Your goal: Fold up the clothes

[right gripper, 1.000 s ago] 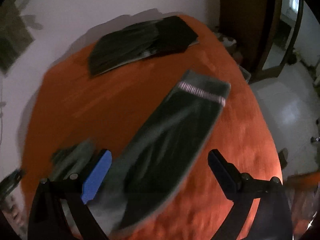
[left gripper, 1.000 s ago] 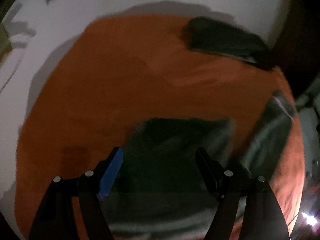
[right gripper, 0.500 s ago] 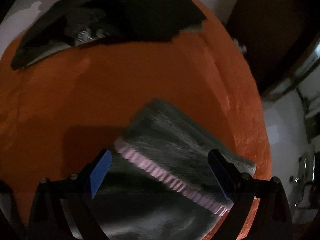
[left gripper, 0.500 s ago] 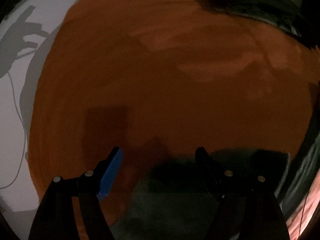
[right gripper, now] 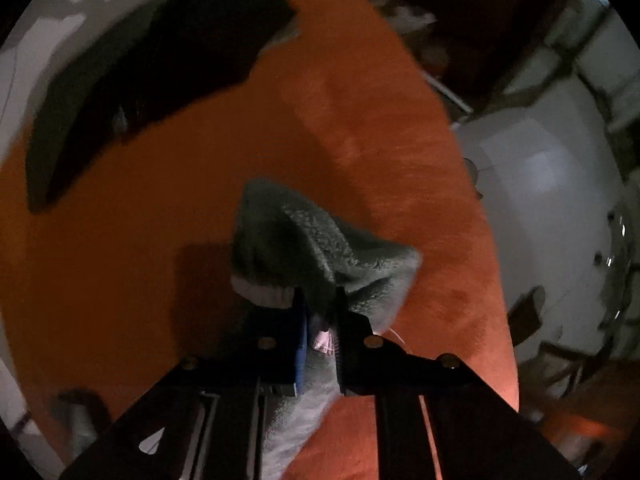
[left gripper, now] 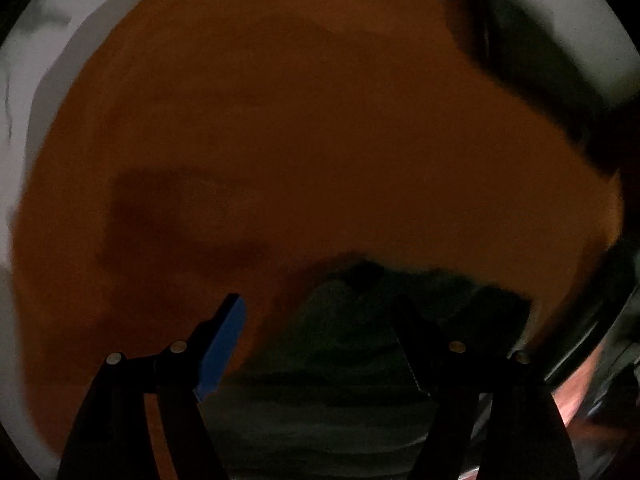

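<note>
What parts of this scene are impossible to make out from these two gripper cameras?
- Left wrist view: the grey garment is dim and blurred, its near end cut off by the bottom edge; whether the left gripper touches it is unclear.
- Right wrist view: the pinched edge of the grey garment is hidden inside the right gripper, whose jaws have just closed on it.
- Both views: the dark folded pile is too blurred and shadowed to identify.
</note>
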Motion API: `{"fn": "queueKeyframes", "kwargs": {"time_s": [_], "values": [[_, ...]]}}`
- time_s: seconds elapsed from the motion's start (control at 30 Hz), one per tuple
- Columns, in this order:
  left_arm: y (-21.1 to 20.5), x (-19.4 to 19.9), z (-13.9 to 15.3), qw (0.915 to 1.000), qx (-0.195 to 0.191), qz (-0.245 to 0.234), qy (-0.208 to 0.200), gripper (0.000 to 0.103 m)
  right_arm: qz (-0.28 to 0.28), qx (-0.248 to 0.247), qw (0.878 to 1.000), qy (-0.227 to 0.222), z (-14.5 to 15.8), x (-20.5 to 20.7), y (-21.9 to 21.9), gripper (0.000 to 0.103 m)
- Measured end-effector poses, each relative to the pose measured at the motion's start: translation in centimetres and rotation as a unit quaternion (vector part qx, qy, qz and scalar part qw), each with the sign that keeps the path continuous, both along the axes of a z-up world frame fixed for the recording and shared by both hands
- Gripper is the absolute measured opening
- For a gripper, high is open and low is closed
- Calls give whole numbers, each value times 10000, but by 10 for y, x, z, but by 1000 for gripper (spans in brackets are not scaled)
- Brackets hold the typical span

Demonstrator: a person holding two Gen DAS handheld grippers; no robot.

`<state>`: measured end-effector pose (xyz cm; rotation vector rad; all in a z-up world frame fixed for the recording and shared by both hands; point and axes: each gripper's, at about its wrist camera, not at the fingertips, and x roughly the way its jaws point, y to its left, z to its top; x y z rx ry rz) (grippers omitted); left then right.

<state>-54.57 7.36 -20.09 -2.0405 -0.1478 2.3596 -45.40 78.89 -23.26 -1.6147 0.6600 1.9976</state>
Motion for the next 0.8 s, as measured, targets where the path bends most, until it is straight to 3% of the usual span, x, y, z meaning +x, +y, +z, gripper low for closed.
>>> {"fn": "queueKeyframes", "kwargs": {"time_s": [0.17,0.27,0.4,0.5,0.57,0.63,0.73,0.8], "values": [[-59,52,14,9873,604,1107,969,76,-245,408,9973,555,65,58,0,10],[-63,68,-3,9844,882,1205,934,76,-514,652,9916,989,102,108,-12,10],[-41,88,-18,9883,696,1065,837,76,-1016,1211,9753,1544,159,197,-43,10],[-18,92,-18,9906,893,834,621,76,-1557,1498,9617,1684,184,257,-64,10],[3,95,-9,9902,1128,636,523,76,-1705,1548,9612,1520,185,277,-71,10],[19,98,1,9874,1329,502,695,76,-1711,1717,9622,1242,171,282,-70,10],[46,98,10,9821,1574,283,995,76,-1870,1702,9633,899,123,285,-56,10],[64,96,10,9816,1625,-53,997,76,-1806,1493,9712,430,74,280,-32,10]]}}
